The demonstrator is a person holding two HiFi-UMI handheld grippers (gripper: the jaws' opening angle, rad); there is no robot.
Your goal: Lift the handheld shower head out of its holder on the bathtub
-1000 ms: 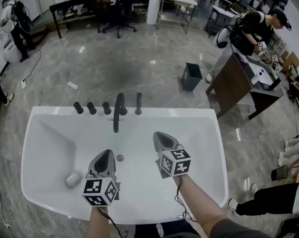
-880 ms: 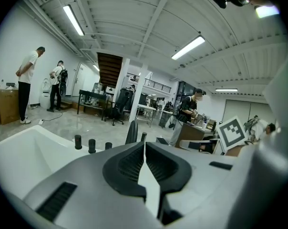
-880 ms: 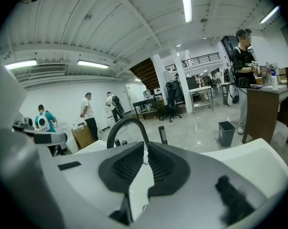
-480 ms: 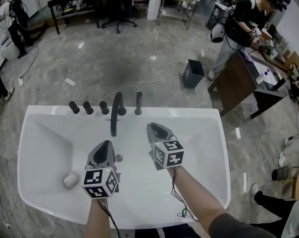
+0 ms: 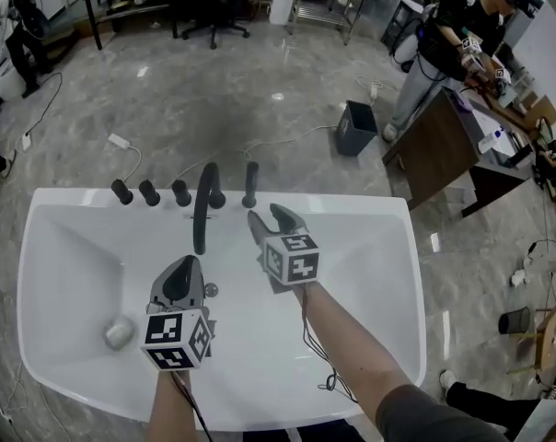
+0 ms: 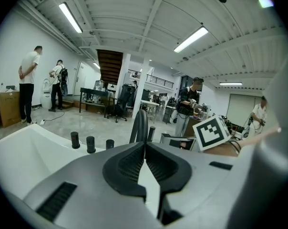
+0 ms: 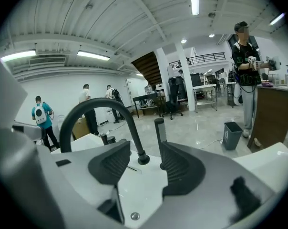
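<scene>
The handheld shower head (image 5: 250, 184) is a slim black stick standing upright in its holder on the far rim of the white bathtub (image 5: 370, 212), just right of the arched black faucet (image 5: 202, 205). My right gripper (image 5: 269, 216) hovers over the tub just short of it. Its jaws have just been opening and stand apart with nothing between them. In the right gripper view the shower head (image 7: 158, 130) rises beyond the right jaw's tip, and my right gripper (image 7: 145, 149) points between it and the faucet (image 7: 94, 113). My left gripper (image 5: 181, 270) is shut and empty, lower left over the tub.
Three black knobs (image 5: 149, 192) stand on the rim left of the faucet. A drain (image 5: 210, 290) and a grey round object (image 5: 119, 332) lie in the tub. A dark bin (image 5: 355, 127) and cables are on the floor beyond; people stand at a desk at the right.
Both grippers have moved forward toward the faucet side of the tub, the right one farther. The right gripper's jaws went from shut to open.
</scene>
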